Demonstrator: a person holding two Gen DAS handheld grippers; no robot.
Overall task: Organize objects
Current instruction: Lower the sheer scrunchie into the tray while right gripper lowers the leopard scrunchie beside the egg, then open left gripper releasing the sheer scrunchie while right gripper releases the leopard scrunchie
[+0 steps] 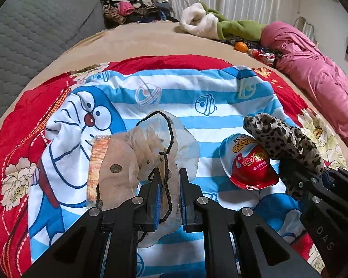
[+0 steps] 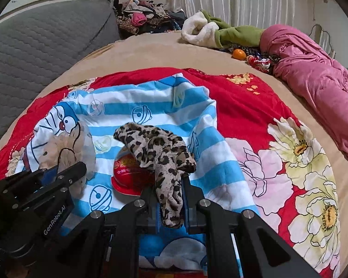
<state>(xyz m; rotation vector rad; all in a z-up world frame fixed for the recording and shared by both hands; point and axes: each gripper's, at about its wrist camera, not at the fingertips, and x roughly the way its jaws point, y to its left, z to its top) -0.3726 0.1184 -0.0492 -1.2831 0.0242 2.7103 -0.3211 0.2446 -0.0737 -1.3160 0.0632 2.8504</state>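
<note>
My left gripper point(image 1: 170, 180) is shut on a sheer drawstring pouch point(image 1: 136, 153) with a black cord, which hangs just above a blue-striped cartoon cloth point(image 1: 174, 97). My right gripper point(image 2: 169, 187) is shut on a leopard-print cloth point(image 2: 157, 148) that droops over a red and white egg-shaped toy pack point(image 2: 125, 171). The left wrist view shows the egg pack point(image 1: 250, 162) lying on the striped cloth, with the right gripper point(image 1: 313, 173) and the leopard cloth point(image 1: 283, 139) beside it. The left gripper point(image 2: 65, 169) and the pouch point(image 2: 69, 143) sit at the left of the right wrist view.
The striped cloth point(image 2: 150, 106) lies on a red floral quilt point(image 2: 255, 106) over a tan bed. A pink duvet point(image 2: 313, 76), a green and white garment point(image 2: 220, 32), an orange point(image 2: 239, 54) and sweets lie at the back right. A grey quilted cushion point(image 2: 46, 41) and a clothes pile point(image 2: 141, 16) stand behind.
</note>
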